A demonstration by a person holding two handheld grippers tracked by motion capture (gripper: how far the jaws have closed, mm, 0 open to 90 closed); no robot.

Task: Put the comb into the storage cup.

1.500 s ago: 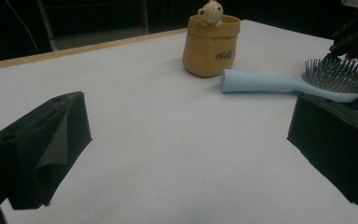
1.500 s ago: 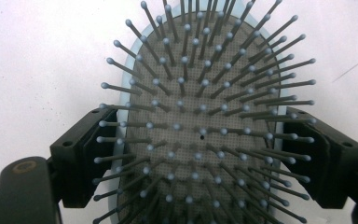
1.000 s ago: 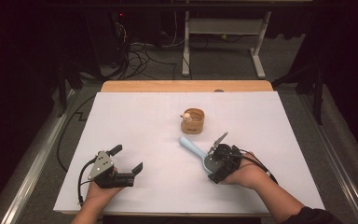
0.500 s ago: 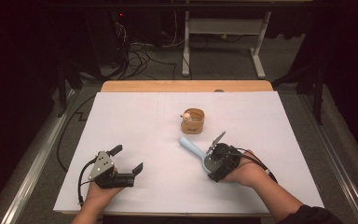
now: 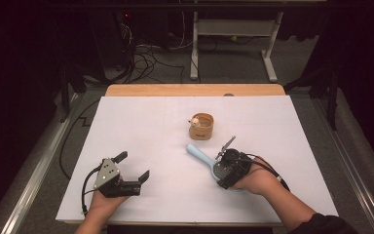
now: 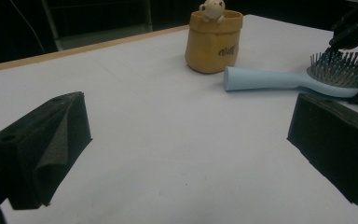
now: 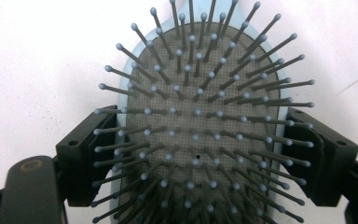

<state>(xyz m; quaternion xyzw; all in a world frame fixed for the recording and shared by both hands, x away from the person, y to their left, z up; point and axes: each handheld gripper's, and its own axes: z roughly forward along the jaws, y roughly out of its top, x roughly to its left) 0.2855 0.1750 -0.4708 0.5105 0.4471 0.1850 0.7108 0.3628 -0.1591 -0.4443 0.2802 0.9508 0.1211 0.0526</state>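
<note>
The pale blue plastic paddle hairbrush (image 5: 202, 156) lies bristles-up on the white-covered counter (image 5: 141, 126), its handle pointing toward the far left and its head under the right gripper (image 5: 228, 168). In the right gripper view, the jaws stand on either side of the brush head (image 7: 200, 126), close against its edges; whether they actually press on it cannot be told. The left gripper (image 5: 132, 169) rests on the near-left part of the counter, well apart from the brush, its jaws spread wide with nothing between them. A small tan fabric pouch (image 5: 202, 127) with a cream toy figure (image 5: 194, 121) at its rim stands upright just beyond the handle tip, not touching it.
</note>
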